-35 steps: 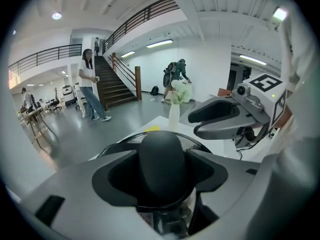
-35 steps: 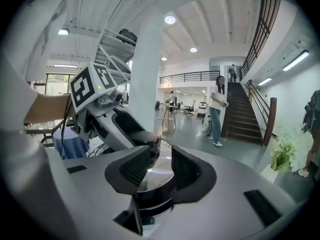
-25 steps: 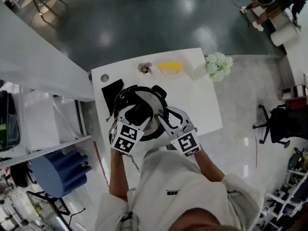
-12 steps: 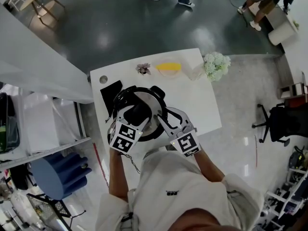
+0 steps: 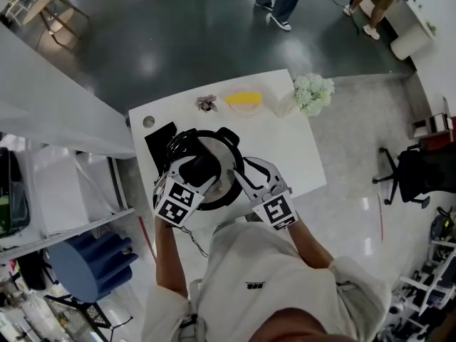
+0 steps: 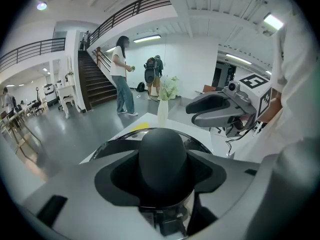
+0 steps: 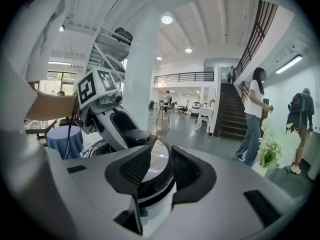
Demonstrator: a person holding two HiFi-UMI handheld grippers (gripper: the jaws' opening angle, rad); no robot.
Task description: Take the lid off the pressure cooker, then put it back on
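Note:
The pressure cooker (image 5: 222, 188) stands on the white table (image 5: 285, 148), close to its near edge. Its steel lid (image 7: 159, 159) is on the pot, with a black knob (image 6: 162, 156) in the middle. My left gripper (image 5: 196, 168) comes down onto the lid from the left, and in the left gripper view its jaws (image 6: 162, 173) are shut around that knob. My right gripper (image 5: 241, 175) reaches in from the right. Its jaws (image 7: 160, 173) are clamped on the cooker's black rim and side at the near right edge.
At the table's far edge lie a yellow object (image 5: 244, 99), a small dried flower bunch (image 5: 206, 103) and white flowers (image 5: 311, 92) in a vase (image 6: 163, 113). A black pad (image 5: 160, 137) lies left of the cooker. People walk on the floor beyond.
My left gripper has rolled a little on the knob, its marker cube shifting left. The right gripper has stayed put. People at the back have walked on.

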